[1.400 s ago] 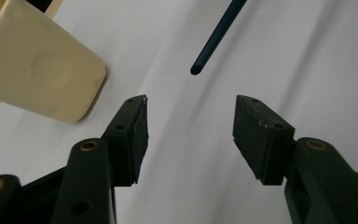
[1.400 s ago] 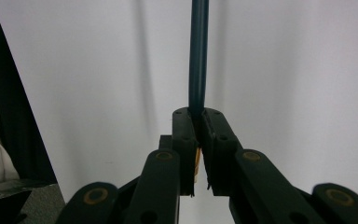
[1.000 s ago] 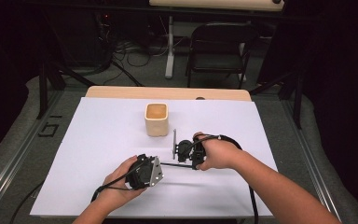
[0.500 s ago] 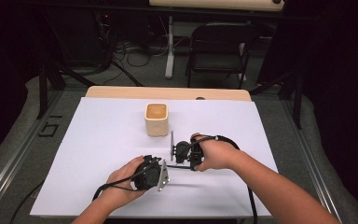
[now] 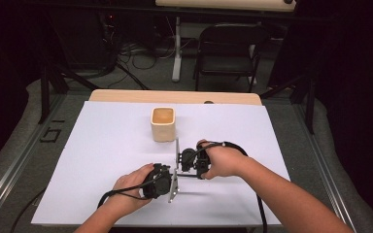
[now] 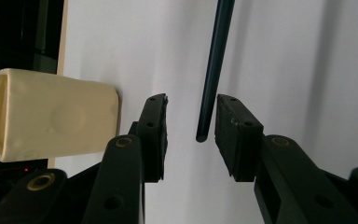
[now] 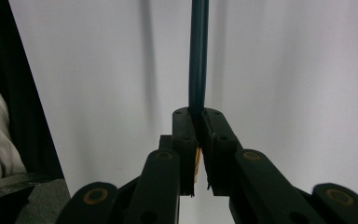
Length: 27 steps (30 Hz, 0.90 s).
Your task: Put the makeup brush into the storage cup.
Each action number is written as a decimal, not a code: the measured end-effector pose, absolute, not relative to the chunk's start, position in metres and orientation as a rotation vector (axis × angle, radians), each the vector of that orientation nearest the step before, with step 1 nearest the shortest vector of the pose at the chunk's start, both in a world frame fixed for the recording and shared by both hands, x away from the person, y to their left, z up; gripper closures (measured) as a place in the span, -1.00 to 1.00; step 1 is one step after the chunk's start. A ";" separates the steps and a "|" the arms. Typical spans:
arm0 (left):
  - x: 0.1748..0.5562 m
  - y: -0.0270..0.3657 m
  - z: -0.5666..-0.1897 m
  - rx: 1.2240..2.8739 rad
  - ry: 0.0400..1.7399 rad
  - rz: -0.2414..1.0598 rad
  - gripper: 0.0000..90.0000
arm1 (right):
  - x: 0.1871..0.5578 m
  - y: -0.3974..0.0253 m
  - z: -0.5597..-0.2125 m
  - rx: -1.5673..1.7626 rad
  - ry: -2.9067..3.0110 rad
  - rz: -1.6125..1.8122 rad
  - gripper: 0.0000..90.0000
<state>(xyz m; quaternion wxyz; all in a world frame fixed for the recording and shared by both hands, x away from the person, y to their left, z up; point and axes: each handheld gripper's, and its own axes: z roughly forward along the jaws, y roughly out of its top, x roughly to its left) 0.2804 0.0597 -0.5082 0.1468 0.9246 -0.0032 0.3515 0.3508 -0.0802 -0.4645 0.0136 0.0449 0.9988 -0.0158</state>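
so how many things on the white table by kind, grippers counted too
grippers: 2, left gripper and right gripper
dark rod: 1
cream cup: 1
total: 4

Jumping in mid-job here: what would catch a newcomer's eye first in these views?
First, the thin dark rod bridging both hands near the front of the white table: the right tool is clamped on one end. Its other end sits between the left tool's open jaws, not yet gripped. Beyond them stands a cream square cup, alone mid-table.
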 end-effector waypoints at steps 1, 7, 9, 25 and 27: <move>0.280 0.059 -0.509 2.666 -0.015 1.010 0.44 | 0.351 -0.080 -0.465 0.140 3.111 -0.049 0.87; 0.280 0.056 -0.510 2.688 -0.048 1.030 0.50 | 0.350 -0.078 -0.464 0.133 3.113 -0.049 0.87; 0.280 0.055 -0.510 2.692 -0.057 1.032 0.54 | 0.350 -0.078 -0.464 0.130 3.113 -0.049 0.87; 0.276 0.051 -0.516 2.725 -0.109 1.012 0.89 | 0.349 -0.078 -0.465 0.104 3.119 -0.062 0.87; 0.276 0.051 -0.517 2.725 -0.107 1.011 0.89 | 0.349 -0.077 -0.466 0.108 3.121 -0.065 0.87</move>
